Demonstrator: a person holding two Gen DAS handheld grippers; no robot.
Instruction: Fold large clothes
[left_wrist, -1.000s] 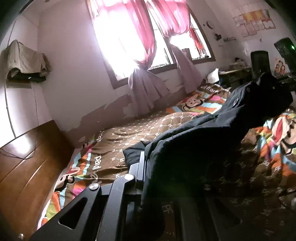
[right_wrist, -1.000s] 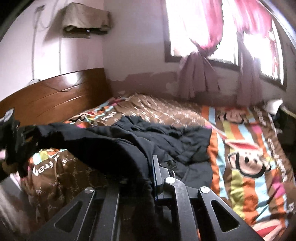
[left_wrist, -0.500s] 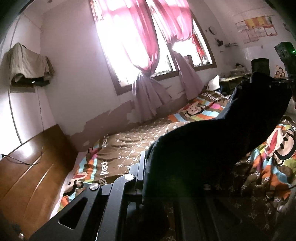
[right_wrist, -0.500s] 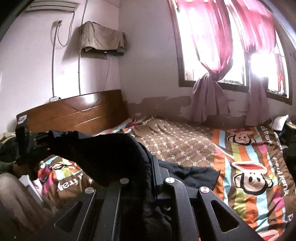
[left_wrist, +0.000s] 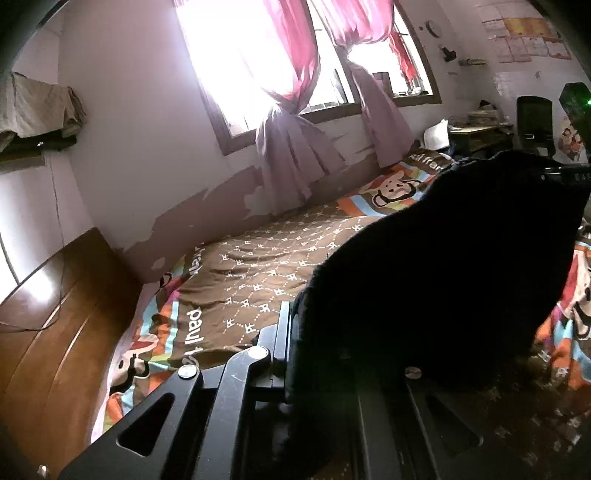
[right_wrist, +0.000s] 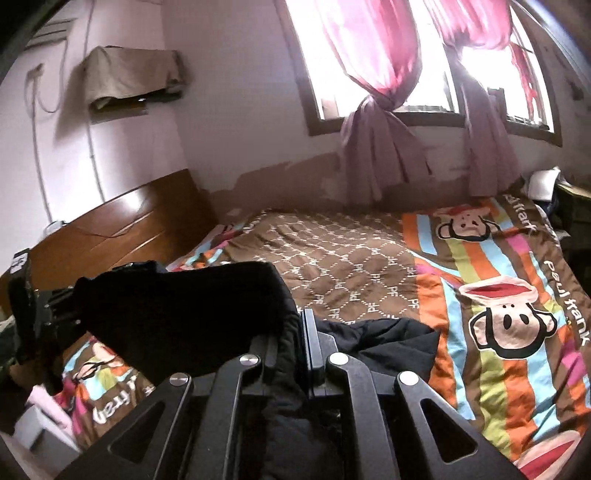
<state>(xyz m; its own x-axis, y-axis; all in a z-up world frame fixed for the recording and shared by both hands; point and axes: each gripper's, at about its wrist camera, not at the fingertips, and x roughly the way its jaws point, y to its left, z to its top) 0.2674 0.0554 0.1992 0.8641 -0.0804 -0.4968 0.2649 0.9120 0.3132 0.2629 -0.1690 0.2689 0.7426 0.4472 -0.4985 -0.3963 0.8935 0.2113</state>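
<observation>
Plainly, the black garment (right_wrist: 192, 314) hangs stretched between both tongs, raised above the bed (right_wrist: 351, 266); the right tongs (right_wrist: 291, 343) pinch one edge, the left tongs (left_wrist: 295, 332) clamp the other; a loose fold (right_wrist: 391, 339) trails on the quilt just ahead of the right tongs; beyond lie the headboard (right_wrist: 122, 229) and curtained window (left_wrist: 266, 62).

hidden: left tool (left_wrist: 295, 325) right finger — behind black garment (left_wrist: 443, 277) (unlit)

The jacket (right_wrist: 192, 314) was black; the bedspread (right_wrist: 351, 269) brown with monkey-face stripes; the curtains (right_wrist: 369, 55) pink; the headboard (right_wrist: 122, 229) brown wood.
</observation>
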